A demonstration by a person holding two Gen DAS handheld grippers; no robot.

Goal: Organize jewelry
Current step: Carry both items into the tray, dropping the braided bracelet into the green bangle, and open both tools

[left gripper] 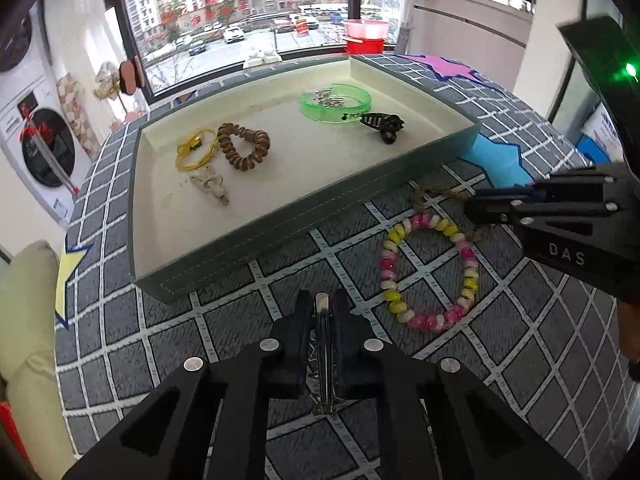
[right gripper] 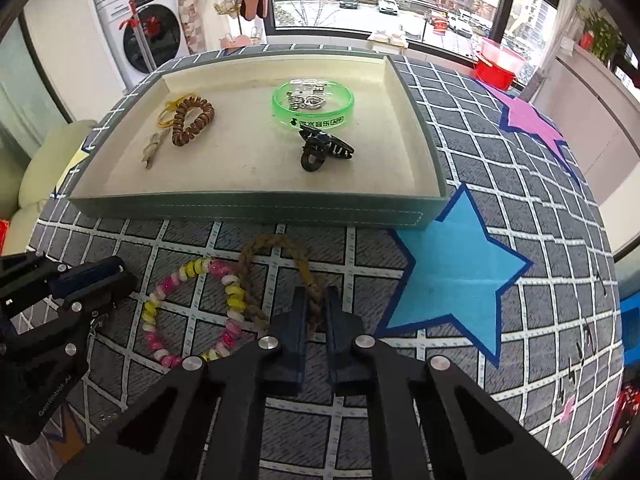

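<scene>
Brown braided cord bracelet [right gripper: 276, 276] lies on the grey grid-patterned tablecloth [right gripper: 500, 184] just in front of the shallow green tray with a cream lining [right gripper: 256, 208], and the right gripper [right gripper: 316, 312] has its two dark fingers clenched on the near end of that cord. Beside it, overlapping the cord's left side, rests the pink, yellow and white spiral hair tie [right gripper: 192, 312], still loose on the cloth. The left gripper [left gripper: 322, 320] is likewise clamped, on a slim silver metal hair clip [left gripper: 322, 344] standing edgewise between its pads, with a small star at its near end.

To do this step well, each hand should lift straight up before heading towards the tray, so that the cord peels off the spiral tie instead of dragging it along. The near tray wall must be cleared fully; a limp cord hanging low could catch on it. Bare lining shows at the tray's front centre, between the brown coiled hair tie [left gripper: 242, 146] and the black claw clip [left gripper: 384, 124], and seems the safest place to set both pieces down apart.
</scene>
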